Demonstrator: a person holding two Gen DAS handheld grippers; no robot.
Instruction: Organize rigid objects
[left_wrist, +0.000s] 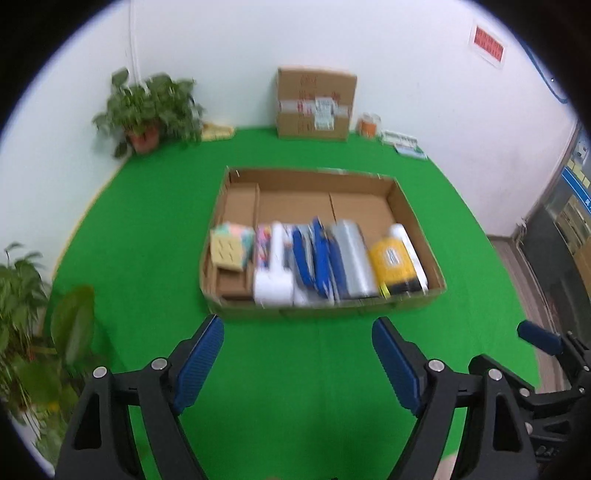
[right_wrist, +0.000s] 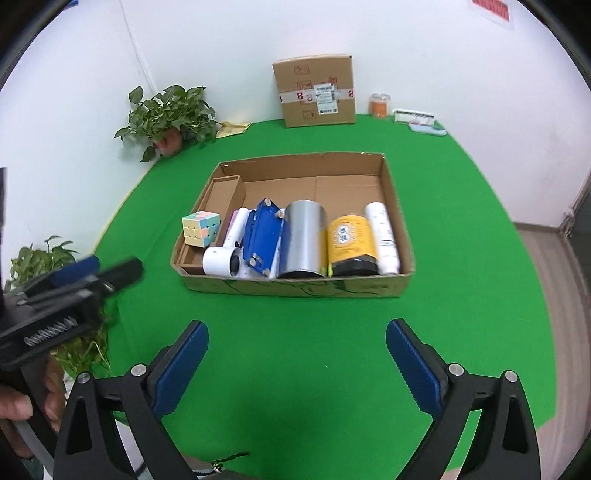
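Both hand-held grippers, left and right, gape empty; the cardboard tray lies ahead of both, its packed items' long axes pointing away from them, neither clearly nearer.

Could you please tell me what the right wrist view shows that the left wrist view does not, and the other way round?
Only the right wrist view shows a hand gripping the left gripper's handle, and it shows the box contents sharply, for instance the silver can.

Only the left wrist view shows a dark cabinet at the right edge; there the contents are blurred.

Both show the open cardboard tray on the green mat, the pastel cube, the yellow jar, a sealed carton and a potted plant by the wall. Each view's own gripper stands open and empty.
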